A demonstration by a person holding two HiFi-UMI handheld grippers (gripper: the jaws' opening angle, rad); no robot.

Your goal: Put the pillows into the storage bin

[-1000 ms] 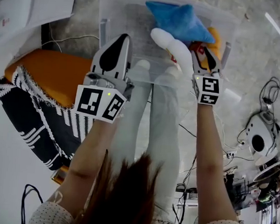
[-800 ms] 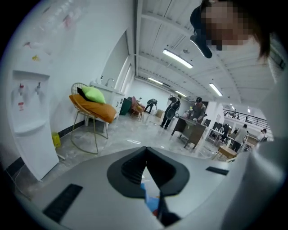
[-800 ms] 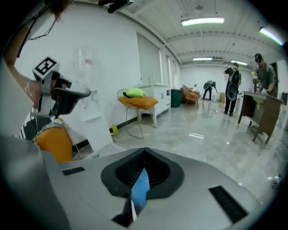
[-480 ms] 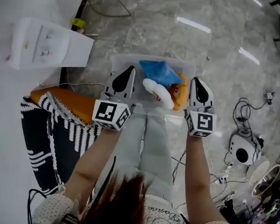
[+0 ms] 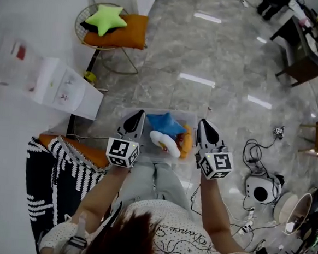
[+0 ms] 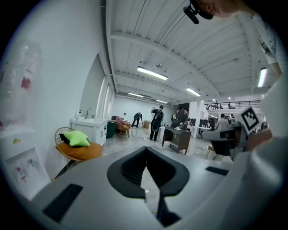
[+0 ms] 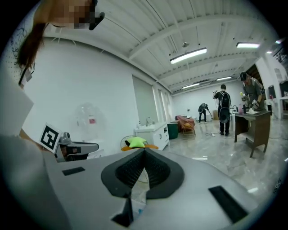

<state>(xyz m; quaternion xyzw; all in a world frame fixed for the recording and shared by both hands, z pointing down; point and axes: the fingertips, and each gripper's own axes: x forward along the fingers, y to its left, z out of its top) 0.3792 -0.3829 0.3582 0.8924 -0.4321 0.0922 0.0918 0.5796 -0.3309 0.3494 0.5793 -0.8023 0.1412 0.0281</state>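
Pillows lie inside the clear storage bin (image 5: 149, 111) on the grey floor (image 5: 224, 63): a blue pillow (image 5: 166, 124) toward its 12 o'clock side, a white pillow (image 5: 166, 143) toward 6 o'clock and an orange pillow (image 5: 187, 142) at 3 o'clock. In the head view the left gripper (image 5: 138, 114) shows at the bin's 9 o'clock edge and the right gripper (image 5: 203, 123) at its 3 o'clock edge, both pointing toward 12 o'clock. Each gripper's jaws are pressed fully together with nothing between them.
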